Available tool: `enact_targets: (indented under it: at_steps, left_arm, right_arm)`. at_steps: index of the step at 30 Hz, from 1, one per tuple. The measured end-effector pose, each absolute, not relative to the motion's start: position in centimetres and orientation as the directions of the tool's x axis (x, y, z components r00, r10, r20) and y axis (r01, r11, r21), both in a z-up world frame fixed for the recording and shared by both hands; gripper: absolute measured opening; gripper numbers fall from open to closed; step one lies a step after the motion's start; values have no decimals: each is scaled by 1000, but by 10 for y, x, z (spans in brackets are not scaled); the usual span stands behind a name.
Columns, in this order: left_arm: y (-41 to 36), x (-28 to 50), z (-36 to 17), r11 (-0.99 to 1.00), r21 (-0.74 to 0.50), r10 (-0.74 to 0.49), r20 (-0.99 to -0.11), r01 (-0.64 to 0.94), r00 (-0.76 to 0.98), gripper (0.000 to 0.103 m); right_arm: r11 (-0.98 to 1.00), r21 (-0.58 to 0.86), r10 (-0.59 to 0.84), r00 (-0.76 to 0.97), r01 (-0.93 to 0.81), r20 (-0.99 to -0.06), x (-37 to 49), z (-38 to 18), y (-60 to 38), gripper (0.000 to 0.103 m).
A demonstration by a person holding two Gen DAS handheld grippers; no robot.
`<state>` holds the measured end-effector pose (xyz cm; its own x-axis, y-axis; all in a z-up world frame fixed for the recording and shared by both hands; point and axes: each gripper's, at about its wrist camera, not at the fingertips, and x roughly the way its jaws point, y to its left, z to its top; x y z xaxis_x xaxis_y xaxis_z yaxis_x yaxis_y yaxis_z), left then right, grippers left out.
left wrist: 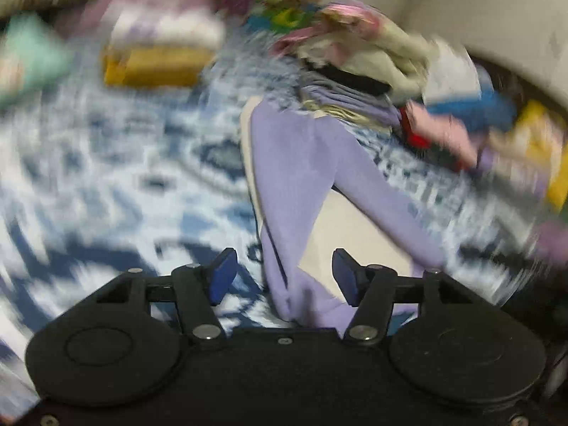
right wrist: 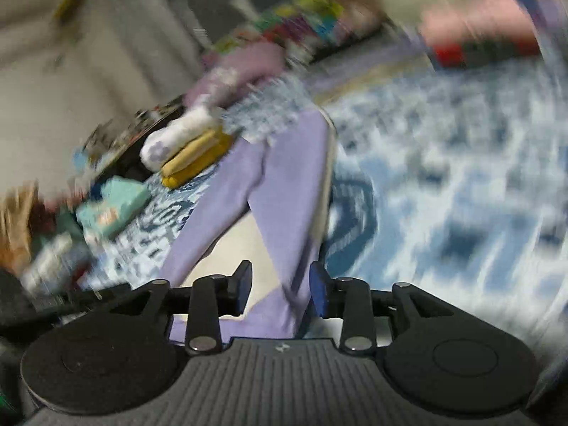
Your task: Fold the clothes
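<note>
The left gripper [left wrist: 284, 277] occupies 6 o'clock of the left wrist view with its blue pads [left wrist: 223, 275] set well apart; the jaws stand open, and purple fabric lies in the gap without being clamped. The right gripper [right wrist: 280, 293] sits likewise at 6 o'clock of the right wrist view, jaws parted around the same cloth; whether either pad touches the cloth cannot be told through the motion blur. The task item is the lavender garment [left wrist: 298, 177], with cream panels [left wrist: 351, 227] showing between its purple parts. It lies on the blue-and-white patterned cover [left wrist: 106, 177] and runs from each gripper up toward 12 o'clock. Judged from its drape and soft creases, the garment is light, limp and non-slippery; it will sag from any single hold and will not keep a crease unless pressed flat. The recommended hold is at the near edge, one gripper on each corner or seam, with the pads closing on a doubled layer so that the cloth lifts evenly. Further out in the left wrist view, a heap of unfolded clothes [left wrist: 355, 56] rests at 1 o'clock, touching the garment's far end. A folded stack with a yellow item [left wrist: 156, 67] at its base lies at 11 o'clock, well apart from the garment. A mint-green folded item [left wrist: 32, 53] lies at 10 o'clock. Finer detail is blurred.
</note>
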<state>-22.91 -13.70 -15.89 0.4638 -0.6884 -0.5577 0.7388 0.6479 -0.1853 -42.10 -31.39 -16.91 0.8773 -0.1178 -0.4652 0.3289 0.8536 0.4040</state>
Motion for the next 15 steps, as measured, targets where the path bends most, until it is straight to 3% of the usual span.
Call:
enact_targets:
  at_steps: [3,8,15]
  left_arm:
    - [-152,-255,-161,583,69,-659,-542,810,521,69]
    - [-173,-285,-183,409,453,-588,-534,792,608,71]
    - [-181,-292,-207,277,631,-520,-536,725,665,71]
  right_arm:
    - [915,267,-152,872,303,-465,-428,-162,-310,38]
    - [969,10,-212,856,245,-471,-434,-161,-290,39]
    - [957,-269,-242,806,108,-539,-427,-175,-252,44]
